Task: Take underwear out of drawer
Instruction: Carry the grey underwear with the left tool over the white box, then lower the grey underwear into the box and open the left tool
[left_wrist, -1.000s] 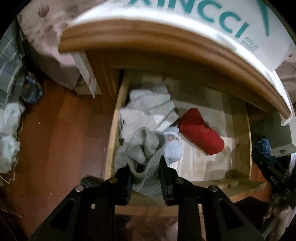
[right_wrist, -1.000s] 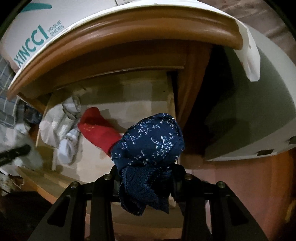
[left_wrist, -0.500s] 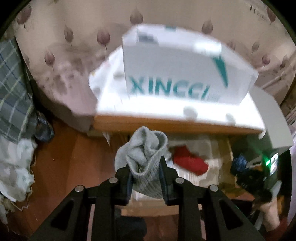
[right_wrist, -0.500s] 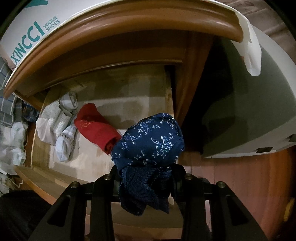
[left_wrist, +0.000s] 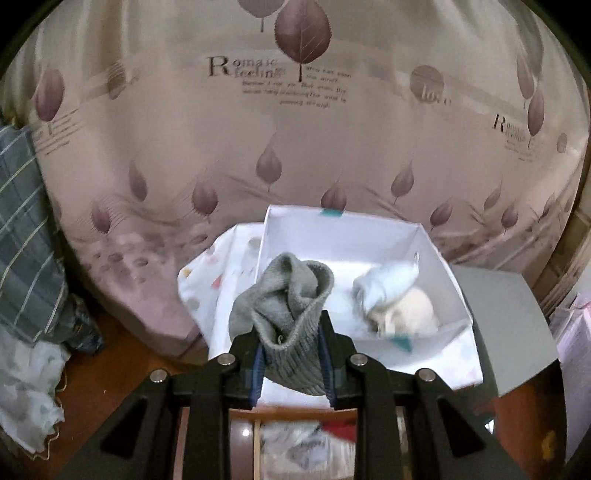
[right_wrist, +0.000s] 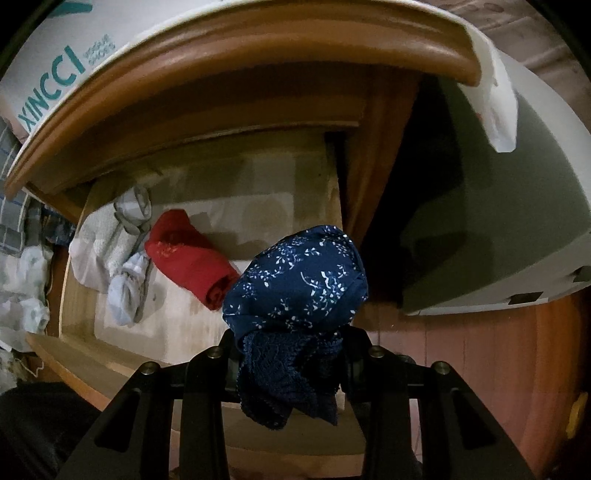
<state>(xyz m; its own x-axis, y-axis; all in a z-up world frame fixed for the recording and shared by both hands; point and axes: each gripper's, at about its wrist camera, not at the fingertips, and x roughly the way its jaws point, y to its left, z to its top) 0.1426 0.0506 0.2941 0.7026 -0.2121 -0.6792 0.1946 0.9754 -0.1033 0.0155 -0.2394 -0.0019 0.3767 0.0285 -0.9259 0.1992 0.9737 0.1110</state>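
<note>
Two grippers each carry a bundle of cloth. From the left wrist camera, the left gripper (left_wrist: 291, 354) has its jaws clamped on a grey ribbed knit garment (left_wrist: 284, 299), which bulges up out of the fingers and hangs slightly below them. Behind it, toward 12 o'clock, stands an open white shoebox (left_wrist: 436, 258) on a spotted white cloth (left_wrist: 218, 273); inside the box, at 2 o'clock from the grey garment, lie a pale blue rolled piece (left_wrist: 384, 288) and a cream one (left_wrist: 410, 314) touching it. A beige curtain with leaf prints (left_wrist: 295, 122) fills the upper half. At 9 o'clock hangs a grey plaid fabric (left_wrist: 22, 236). Blurred white and red cloth shows at 6 o'clock, under the fingers.

From the right wrist camera, the right gripper (right_wrist: 291, 365) is closed on navy floral underwear (right_wrist: 299, 280), its lace edge drooping below the fingers. This bundle is held above the open wooden drawer (right_wrist: 258, 206), near the drawer's right wall. On the drawer floor at 9 o'clock from the navy bundle lies rolled red underwear (right_wrist: 188, 254); just left of it, touching, sit white and pale grey rolled pieces (right_wrist: 118, 254). Above, at 11 o'clock, the cabinet's rounded wooden top edge (right_wrist: 258, 51) carries the box lettered XINCCI (right_wrist: 59, 74). At 3 o'clock stands a grey panel (right_wrist: 517, 229) over the reddish wooden floor (right_wrist: 509, 354)
</note>
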